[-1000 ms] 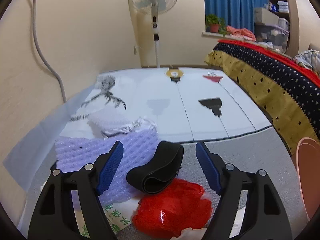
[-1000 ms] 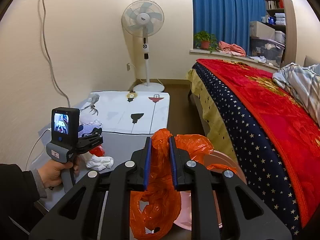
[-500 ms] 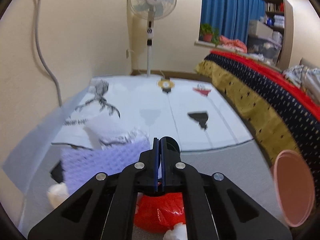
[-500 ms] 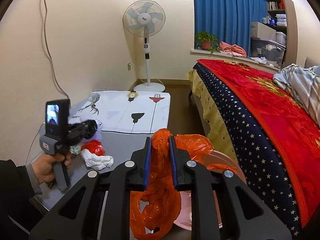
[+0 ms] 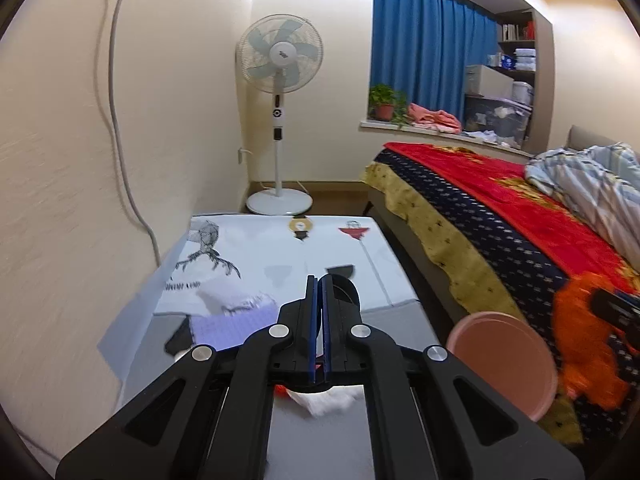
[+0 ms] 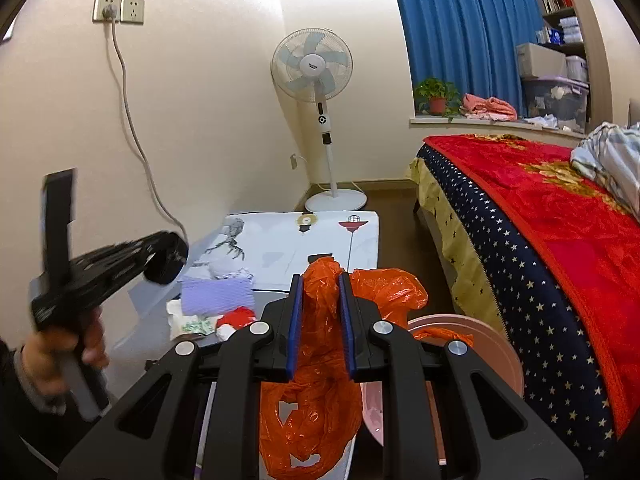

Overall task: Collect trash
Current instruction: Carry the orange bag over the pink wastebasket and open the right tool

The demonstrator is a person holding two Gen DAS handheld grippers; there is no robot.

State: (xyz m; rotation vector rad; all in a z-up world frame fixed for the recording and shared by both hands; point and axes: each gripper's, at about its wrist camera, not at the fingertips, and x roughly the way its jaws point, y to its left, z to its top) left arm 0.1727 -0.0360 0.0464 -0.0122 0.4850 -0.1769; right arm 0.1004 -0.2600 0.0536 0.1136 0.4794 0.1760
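My left gripper (image 5: 319,280) is shut on a black rubbery loop (image 5: 346,288) and holds it in the air; the right wrist view shows the loop (image 6: 166,258) hanging from that gripper at the left, well above the table. My right gripper (image 6: 320,280) is shut on the rim of an orange plastic bag (image 6: 320,360), which hangs over a pink bin (image 6: 484,344). On the grey table (image 6: 272,300) lie a purple foam sheet (image 6: 218,296), a red net (image 6: 238,316) and a white tissue (image 5: 324,398).
A white printed cloth (image 5: 280,256) covers the far half of the table. A standing fan (image 5: 280,80) stands behind it by the wall. The bed (image 5: 500,216) with its red and starred cover runs along the right. A cable (image 6: 132,120) hangs down the left wall.
The left gripper closed on the black loop and lifted it up off the trash pile. The right gripper kept its hold on the orange bag and barely moved.
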